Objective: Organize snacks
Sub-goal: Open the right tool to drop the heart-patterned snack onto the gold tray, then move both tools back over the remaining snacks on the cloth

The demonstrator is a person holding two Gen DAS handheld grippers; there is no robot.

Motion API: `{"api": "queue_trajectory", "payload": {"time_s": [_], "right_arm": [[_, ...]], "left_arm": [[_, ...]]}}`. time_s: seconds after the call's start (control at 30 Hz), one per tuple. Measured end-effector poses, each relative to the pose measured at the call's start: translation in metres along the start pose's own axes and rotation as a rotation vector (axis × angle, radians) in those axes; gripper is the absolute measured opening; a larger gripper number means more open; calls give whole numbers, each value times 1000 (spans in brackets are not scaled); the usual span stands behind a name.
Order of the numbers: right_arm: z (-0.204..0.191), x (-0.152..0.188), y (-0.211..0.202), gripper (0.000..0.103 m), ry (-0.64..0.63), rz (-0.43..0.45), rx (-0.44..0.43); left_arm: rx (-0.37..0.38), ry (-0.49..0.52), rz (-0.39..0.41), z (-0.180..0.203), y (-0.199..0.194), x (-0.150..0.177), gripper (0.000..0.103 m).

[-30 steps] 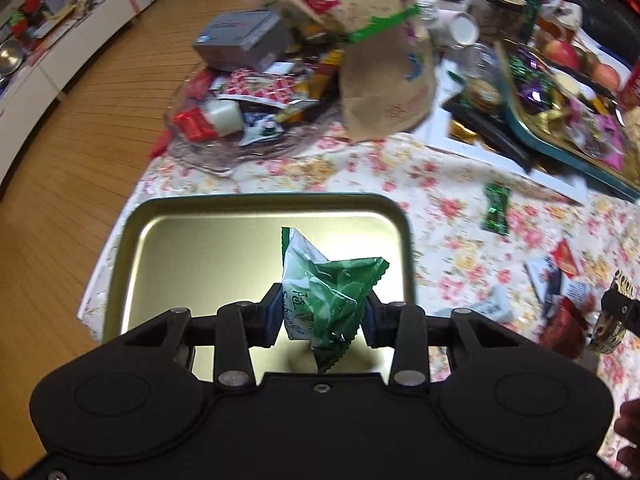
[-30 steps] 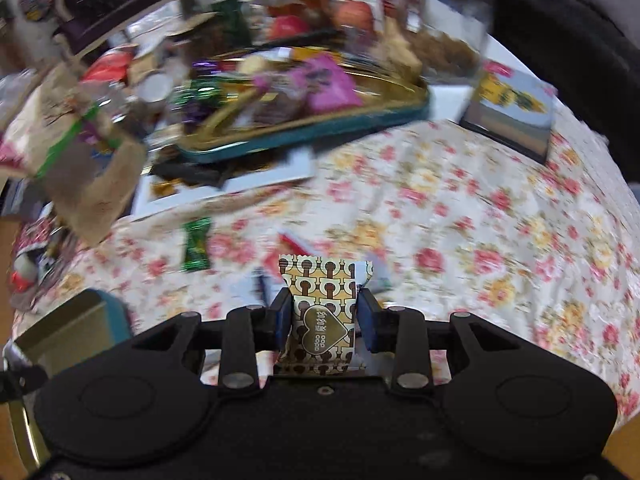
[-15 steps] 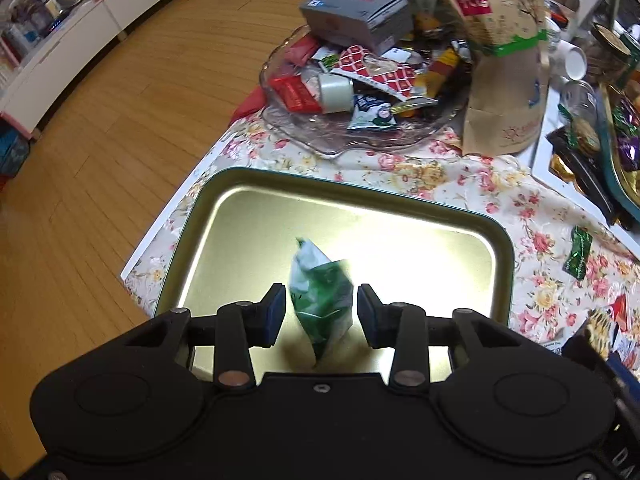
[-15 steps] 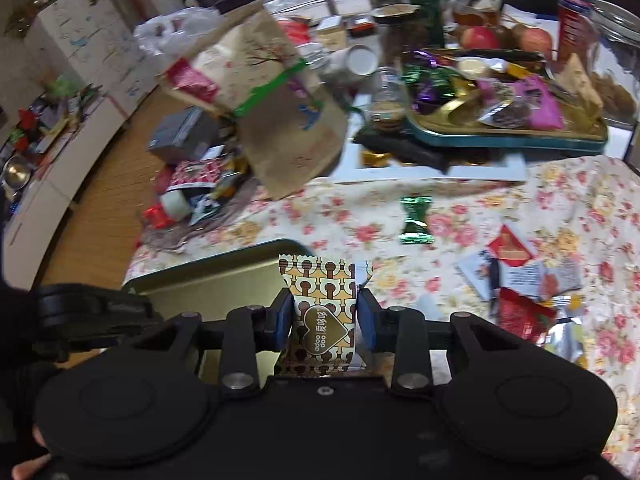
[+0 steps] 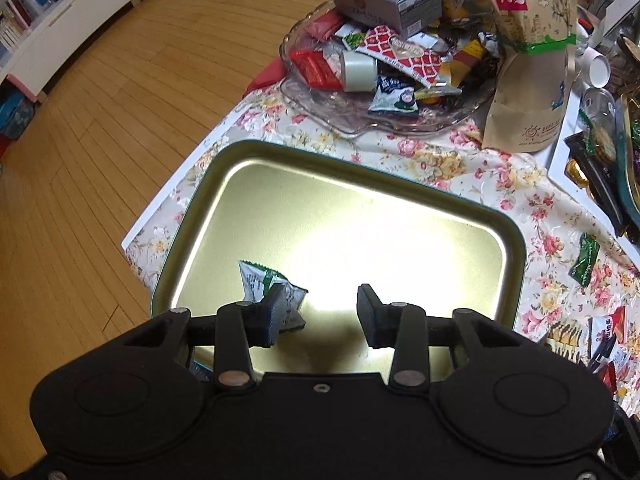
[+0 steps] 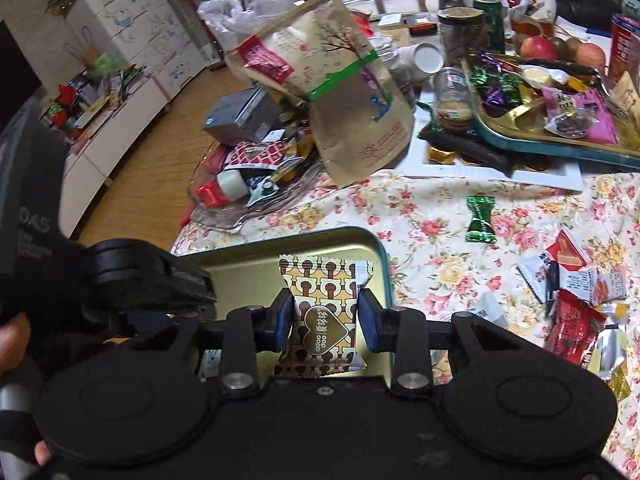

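A gold tin tray (image 5: 516, 240) lies on the floral tablecloth. My left gripper (image 5: 320, 312) is open just above the tray. A green snack packet (image 5: 260, 284) lies in the tray at its near left, partly behind the left finger. My right gripper (image 6: 326, 320) is shut on a brown-and-cream patterned candy packet (image 6: 324, 304) and holds it over the tray's (image 6: 380, 248) right end. The left gripper's body (image 6: 132, 276) shows at the left of the right wrist view.
A glass dish (image 5: 360, 120) heaped with snacks and a grey box stands behind the tray, beside a brown paper bag (image 5: 528, 80). A green candy (image 6: 480, 216) and several loose packets (image 6: 572, 280) lie on the cloth to the right. A teal tray (image 6: 540, 136) of sweets stands behind.
My left gripper opened and let the green packet drop into the tray. My right gripper carried the patterned candy leftward to over the tray.
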State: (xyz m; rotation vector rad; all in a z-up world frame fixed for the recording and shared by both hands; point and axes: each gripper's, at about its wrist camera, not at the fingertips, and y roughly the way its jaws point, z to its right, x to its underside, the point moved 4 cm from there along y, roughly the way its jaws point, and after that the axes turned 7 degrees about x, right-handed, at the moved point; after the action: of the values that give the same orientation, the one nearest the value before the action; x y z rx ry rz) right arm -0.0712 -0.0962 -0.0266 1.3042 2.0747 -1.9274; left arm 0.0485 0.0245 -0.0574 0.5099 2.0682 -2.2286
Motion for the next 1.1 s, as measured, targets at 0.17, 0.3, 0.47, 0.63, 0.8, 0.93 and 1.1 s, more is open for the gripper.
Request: {"api": "queue_trajectory", "payload": {"time_s": [0.17, 0.3, 0.47, 0.63, 0.8, 0.93, 1.1], "right_arm": [[-6, 2, -2, 51, -11, 14, -36], [-6, 2, -2, 57, 0, 1, -61], [-1, 2, 6, 61, 11, -35, -2], [13, 5, 18, 61, 27, -88, 99], [26, 5, 24, 61, 55, -121, 164], [41, 7, 31, 61, 115, -182, 206], [60, 10, 35, 61, 149, -221, 289]], "left_arm": [[1, -15, -16, -2, 2, 0, 48], [7, -21, -26, -1, 3, 1, 48], [21, -12, -63, 2, 6, 4, 48], [35, 11, -113, 8, 11, 9, 48], [45, 46, -165, 17, 16, 16, 48], [73, 74, -199, 29, 19, 23, 48], [82, 129, -197, 48, 15, 30, 48]]}}
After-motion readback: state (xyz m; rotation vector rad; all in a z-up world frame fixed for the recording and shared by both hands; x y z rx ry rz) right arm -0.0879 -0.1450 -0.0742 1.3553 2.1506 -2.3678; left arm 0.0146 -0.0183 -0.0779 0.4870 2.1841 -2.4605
